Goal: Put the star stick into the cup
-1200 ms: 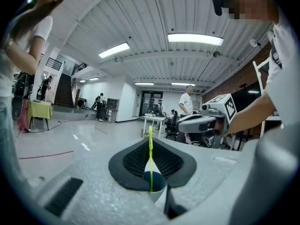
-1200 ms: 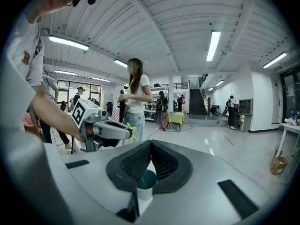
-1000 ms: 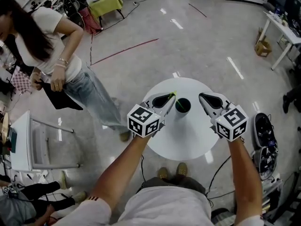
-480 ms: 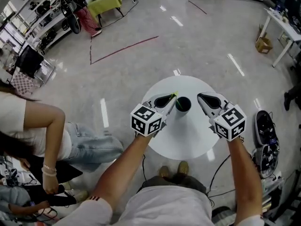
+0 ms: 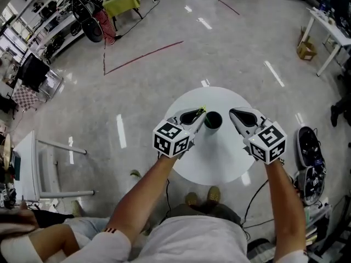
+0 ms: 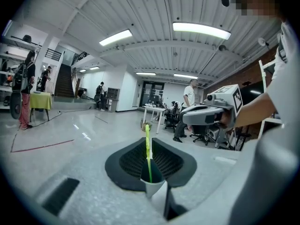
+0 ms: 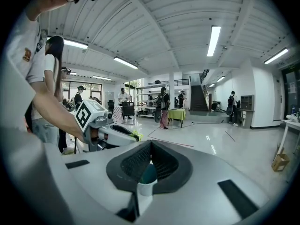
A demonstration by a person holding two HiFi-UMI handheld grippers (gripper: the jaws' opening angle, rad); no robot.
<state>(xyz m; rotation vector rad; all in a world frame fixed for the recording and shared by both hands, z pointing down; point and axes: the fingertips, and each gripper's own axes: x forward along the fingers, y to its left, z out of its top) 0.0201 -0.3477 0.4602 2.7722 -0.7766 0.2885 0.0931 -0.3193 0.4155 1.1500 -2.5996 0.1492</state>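
A round white table (image 5: 214, 160) carries a dark green cup (image 5: 213, 120). My left gripper (image 5: 201, 113) is shut on the thin yellow-green star stick (image 5: 202, 109), whose tip shows just left of the cup's rim. In the left gripper view the stick (image 6: 148, 151) stands upright between the closed pads of that gripper (image 6: 149, 142). My right gripper (image 5: 233, 113) hovers just right of the cup, jaws together and empty. The right gripper view looks past its own closed jaws (image 7: 150, 143) to the cup (image 7: 149, 173) and the left gripper (image 7: 123, 133) with the star (image 7: 136, 136).
A white frame (image 5: 35, 171) stands on the floor at left. A black bag (image 5: 308, 156) lies right of the table. A white desk (image 5: 329, 29) is at far right, and red tape (image 5: 143, 58) marks the floor. A person crouches at lower left (image 5: 38, 245).
Both grippers stay almost still beside the cup. The person who stood at upper left has bent down and moved to the lower left corner of the head view.
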